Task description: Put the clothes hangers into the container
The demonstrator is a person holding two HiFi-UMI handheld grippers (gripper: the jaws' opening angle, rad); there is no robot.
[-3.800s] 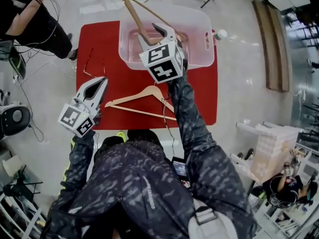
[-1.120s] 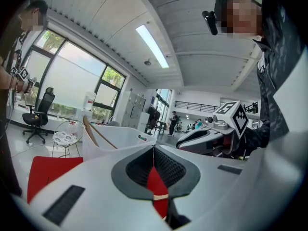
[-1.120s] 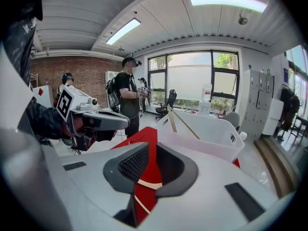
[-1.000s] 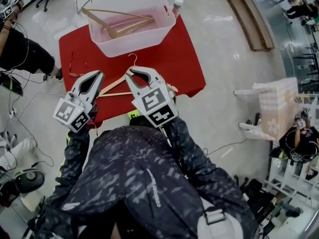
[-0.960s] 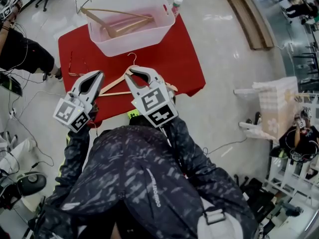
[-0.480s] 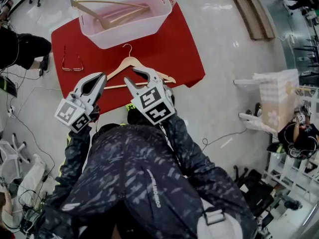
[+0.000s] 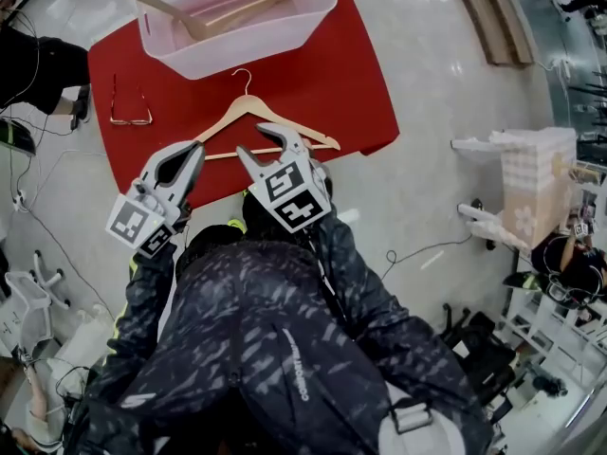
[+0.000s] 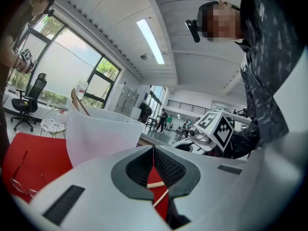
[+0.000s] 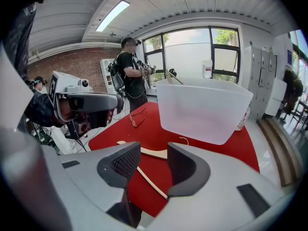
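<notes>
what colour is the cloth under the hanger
The cloth is red, clearest in the head view.

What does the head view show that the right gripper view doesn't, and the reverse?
Head view only: the inside of the container, with hangers lying in it. Right gripper view only: a person by the windows, and the gap between the opening jaws of the right gripper, with the wooden hanger seen through it, untouched. Both: container, eyeglasses, that hanger, left gripper, red table.
</notes>
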